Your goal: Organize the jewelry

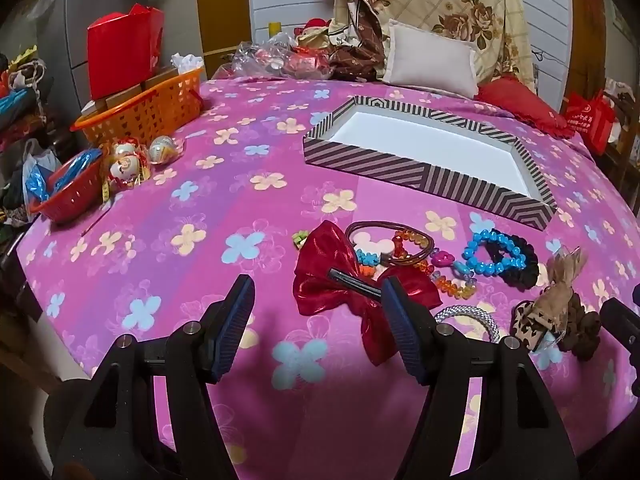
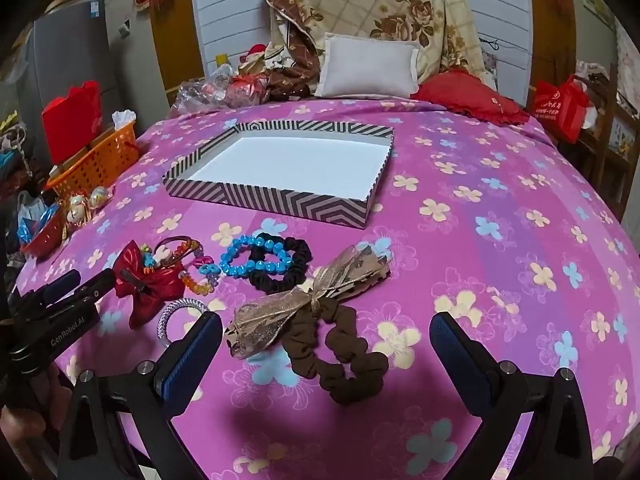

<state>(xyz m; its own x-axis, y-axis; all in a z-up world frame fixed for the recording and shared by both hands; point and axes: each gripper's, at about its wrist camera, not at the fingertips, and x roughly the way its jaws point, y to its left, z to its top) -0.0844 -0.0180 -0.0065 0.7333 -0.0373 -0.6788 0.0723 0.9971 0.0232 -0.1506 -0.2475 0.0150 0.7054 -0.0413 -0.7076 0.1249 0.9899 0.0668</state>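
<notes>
Both tools share one build: the left gripper [image 1: 318, 322] and right gripper [image 2: 326, 356] have matte black angular arms with round silver screw heads, each ending in a ribbed dark-blue pad. White "GenRobot.AI" lettering marks the left gripper's black body.

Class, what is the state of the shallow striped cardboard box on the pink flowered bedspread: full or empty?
Empty. Both views show the striped cardboard box with only its bare white floor; the hair ties and bracelets all lie outside, on the bedspread.

"GenRobot.AI" stands in pale letters on the left gripper [image 2: 74, 280]; the red bag's [image 2: 560, 106] print is too small to read.
</notes>
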